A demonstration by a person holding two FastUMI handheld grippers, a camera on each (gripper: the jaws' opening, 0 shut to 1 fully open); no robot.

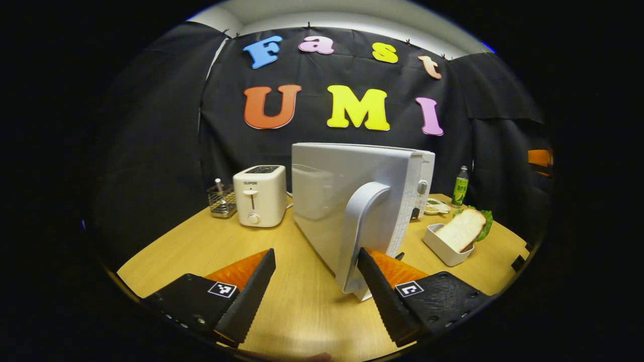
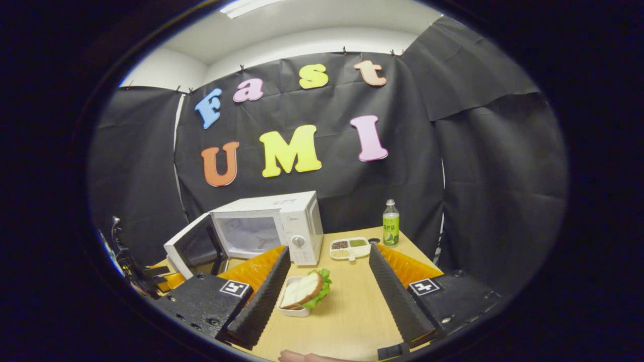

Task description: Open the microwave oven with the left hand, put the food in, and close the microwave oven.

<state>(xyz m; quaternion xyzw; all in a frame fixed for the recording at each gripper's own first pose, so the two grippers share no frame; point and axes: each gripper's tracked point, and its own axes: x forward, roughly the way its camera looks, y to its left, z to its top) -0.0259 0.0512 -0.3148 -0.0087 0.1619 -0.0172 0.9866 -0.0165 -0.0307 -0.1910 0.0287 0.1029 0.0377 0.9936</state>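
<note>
The white microwave point(image 2: 297, 221) stands at the back of the table with its door point(image 1: 347, 201) swung wide open. In the left gripper view the door's grey handle point(image 1: 365, 226) rises just inside the right finger of my left gripper point(image 1: 316, 255), which is open and not clamped on it. A sandwich point(image 2: 302, 291) of bread and lettuce lies in a small white box point(image 1: 443, 249) in front of the microwave. My right gripper point(image 2: 329, 250) is open behind and above the sandwich, which sits by its left finger. The oven's cavity point(image 2: 246, 234) holds nothing.
On the wooden table point(image 1: 302, 301) a white toaster point(image 1: 259, 196) and a wire basket point(image 1: 221, 201) stand left of the door. A green bottle point(image 2: 391, 223) and a divided dish point(image 2: 349, 247) sit right of the microwave. The black cloth wall closes in behind.
</note>
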